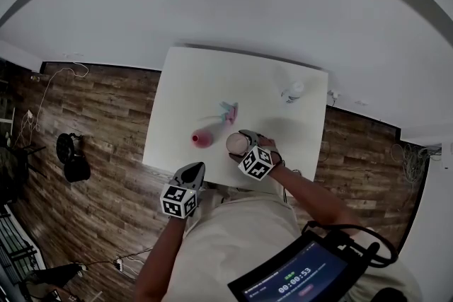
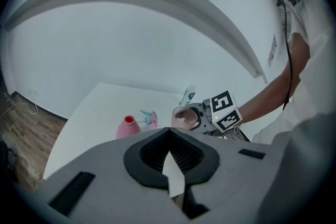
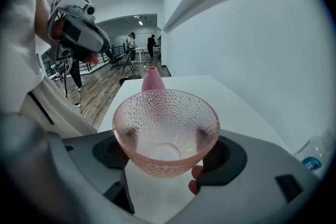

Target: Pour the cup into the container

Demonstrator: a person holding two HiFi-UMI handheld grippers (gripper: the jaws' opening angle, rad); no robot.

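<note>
A pink dimpled glass cup (image 3: 165, 131) sits upright between my right gripper's (image 3: 165, 152) jaws, which stand wide and press on its sides. In the head view the right gripper (image 1: 244, 145) holds the cup (image 1: 236, 143) over the white table (image 1: 212, 74) near its front edge. The pink narrow-necked container (image 1: 202, 138) stands just left of the cup and shows behind it (image 3: 152, 80) in the right gripper view. My left gripper (image 1: 192, 172) is shut on nothing at the table's front edge. The left gripper view has the container (image 2: 127, 127) and cup (image 2: 185, 116) beyond its closed jaws (image 2: 170, 155).
A small teal and pink item (image 1: 228, 112) lies behind the container. A clear plastic bottle (image 1: 292, 90) lies at the table's far right. A black bag (image 1: 74, 159) sits on the wooden floor at the left. A tablet (image 1: 304, 279) hangs at my chest.
</note>
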